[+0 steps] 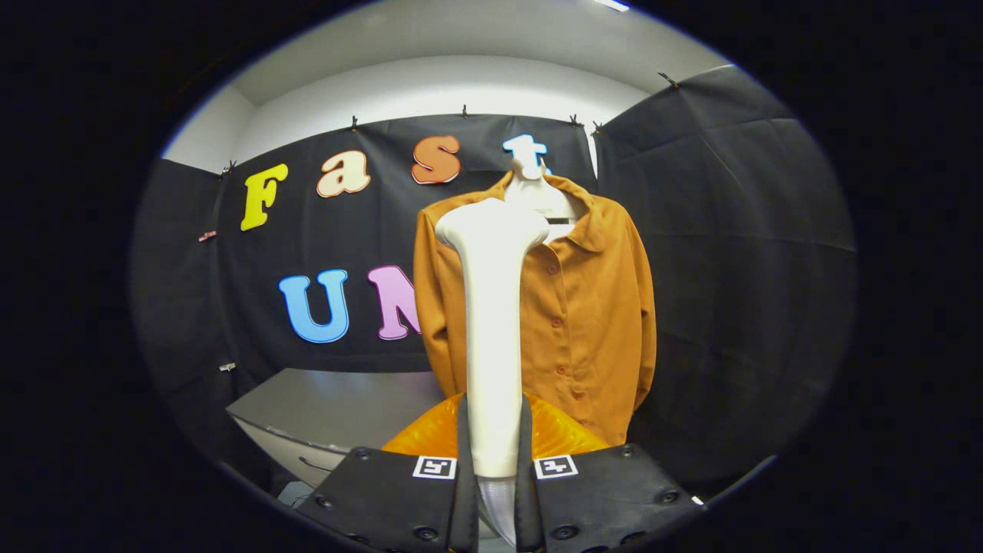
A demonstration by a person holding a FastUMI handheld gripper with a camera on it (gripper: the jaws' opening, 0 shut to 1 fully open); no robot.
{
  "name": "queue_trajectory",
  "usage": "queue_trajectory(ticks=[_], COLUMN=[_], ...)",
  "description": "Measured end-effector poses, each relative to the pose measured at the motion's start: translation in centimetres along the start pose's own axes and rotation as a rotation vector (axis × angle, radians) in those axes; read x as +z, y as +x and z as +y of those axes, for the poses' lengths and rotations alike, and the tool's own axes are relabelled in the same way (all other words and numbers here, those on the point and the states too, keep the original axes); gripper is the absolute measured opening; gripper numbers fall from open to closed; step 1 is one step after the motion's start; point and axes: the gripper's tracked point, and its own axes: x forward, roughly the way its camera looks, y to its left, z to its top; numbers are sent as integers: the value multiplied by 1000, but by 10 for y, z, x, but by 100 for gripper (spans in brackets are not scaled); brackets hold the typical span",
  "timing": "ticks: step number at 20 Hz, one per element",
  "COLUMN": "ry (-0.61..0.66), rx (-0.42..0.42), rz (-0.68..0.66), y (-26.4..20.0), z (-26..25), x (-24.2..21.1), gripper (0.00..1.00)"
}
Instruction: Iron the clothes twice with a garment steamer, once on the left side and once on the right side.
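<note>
While the gripper (pixel 493 453) pinches the upright white garment steamer (pixel 491 330) by its handle, the steamer's head stands before the orange shirt (pixel 591 307) hung on a mannequin (pixel 528 165).

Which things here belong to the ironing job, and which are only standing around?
For the job: garment steamer, clamped between the gripper fingers; orange shirt, hanging just beyond it.

Only standing around: grey table; shiny orange object behind the fingers.
</note>
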Motion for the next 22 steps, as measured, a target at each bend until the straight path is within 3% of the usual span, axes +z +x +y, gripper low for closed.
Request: queue_trajectory(ticks=[9,15,22], ry=[-9,-21,-25], rx=[66,103,88], rz=[-87,-99,-73], y=[-23,-24,-23], z=[103,165,185], x=[51,46,33], gripper=[22,22,22])
